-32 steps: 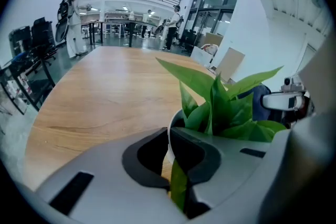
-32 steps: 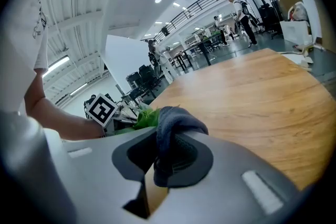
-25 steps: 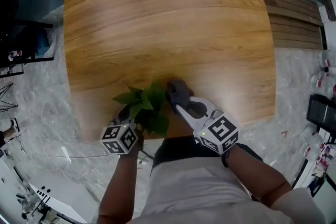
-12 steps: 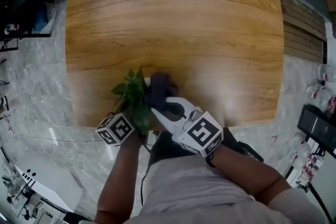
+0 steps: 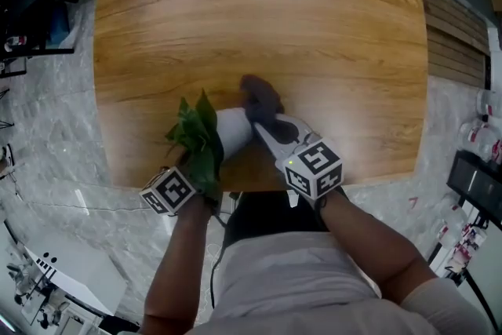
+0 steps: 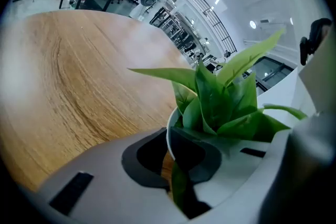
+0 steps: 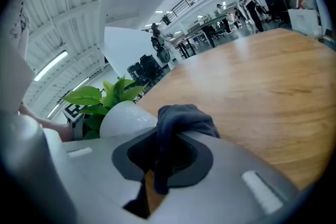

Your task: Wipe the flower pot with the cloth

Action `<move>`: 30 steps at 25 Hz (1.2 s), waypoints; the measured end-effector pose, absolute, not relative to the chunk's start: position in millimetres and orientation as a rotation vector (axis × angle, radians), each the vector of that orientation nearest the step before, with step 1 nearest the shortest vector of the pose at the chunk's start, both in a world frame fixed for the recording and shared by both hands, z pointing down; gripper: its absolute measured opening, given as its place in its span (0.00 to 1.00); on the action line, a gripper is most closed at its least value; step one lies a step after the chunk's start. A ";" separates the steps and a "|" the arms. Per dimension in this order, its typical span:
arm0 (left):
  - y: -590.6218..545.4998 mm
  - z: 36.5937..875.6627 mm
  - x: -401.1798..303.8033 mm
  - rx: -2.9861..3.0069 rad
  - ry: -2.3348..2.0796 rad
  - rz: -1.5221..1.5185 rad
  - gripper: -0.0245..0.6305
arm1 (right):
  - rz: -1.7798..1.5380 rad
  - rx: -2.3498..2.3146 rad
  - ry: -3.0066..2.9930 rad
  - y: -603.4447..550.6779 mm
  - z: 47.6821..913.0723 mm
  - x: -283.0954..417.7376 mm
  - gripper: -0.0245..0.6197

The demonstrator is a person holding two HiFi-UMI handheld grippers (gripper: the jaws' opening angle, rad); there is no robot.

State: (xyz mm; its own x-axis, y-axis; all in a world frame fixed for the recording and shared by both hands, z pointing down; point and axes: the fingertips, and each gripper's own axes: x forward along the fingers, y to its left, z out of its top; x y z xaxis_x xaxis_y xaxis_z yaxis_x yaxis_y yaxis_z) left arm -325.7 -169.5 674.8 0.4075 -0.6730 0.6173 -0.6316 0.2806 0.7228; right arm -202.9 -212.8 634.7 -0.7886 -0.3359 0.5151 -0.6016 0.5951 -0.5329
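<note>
Near table (image 5: 259, 27) edge, left gripper (image 6: 172, 168) fingers clamp pot (image 5: 234, 128); right gripper (image 7: 157, 168) fingers pinch cloth (image 7: 185, 117).

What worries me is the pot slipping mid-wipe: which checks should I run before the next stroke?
1. Left gripper shut on the flower pot rim: ok.
2. Right gripper shut on the cloth: ok.
3. Cloth meeting the flower pot's base end: ok, judging by the head view.
4. Flower pot upright: not ok, it is tipped sideways, leaves toward the person.
5. Leaves apart from the cloth: ok.
6. Flower pot resting on the table: cannot tell.
</note>
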 end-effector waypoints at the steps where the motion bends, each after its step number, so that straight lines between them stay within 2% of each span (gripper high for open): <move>1: -168.5 675.2 -323.5 1.374 -1.257 -0.059 0.07 | 1.014 0.751 -2.465 -212.0 631.6 -205.3 0.09; 8: -160.8 680.8 -319.6 1.172 -1.202 -0.214 0.07 | 0.843 0.367 -2.675 -153.8 555.5 -277.3 0.09; 11: -161.7 681.8 -319.1 1.139 -1.185 -0.241 0.07 | 0.865 0.419 -2.666 -162.7 568.8 -266.0 0.09; 16: -159.9 686.2 -317.5 1.072 -1.153 -0.296 0.07 | 0.938 0.653 -2.523 -192.6 627.6 -208.8 0.09; 18: -159.3 688.2 -318.8 1.050 -1.149 -0.304 0.07 | 0.923 0.639 -2.531 -191.8 623.8 -214.0 0.09; 24: -151.7 694.4 -317.1 0.994 -1.143 -0.321 0.07 | 0.842 0.330 -2.681 -139.8 573.0 -285.8 0.09; 30: -155.9 693.0 -313.9 0.942 -1.100 -0.396 0.07 | 0.864 0.485 -2.565 -160.6 620.8 -231.4 0.09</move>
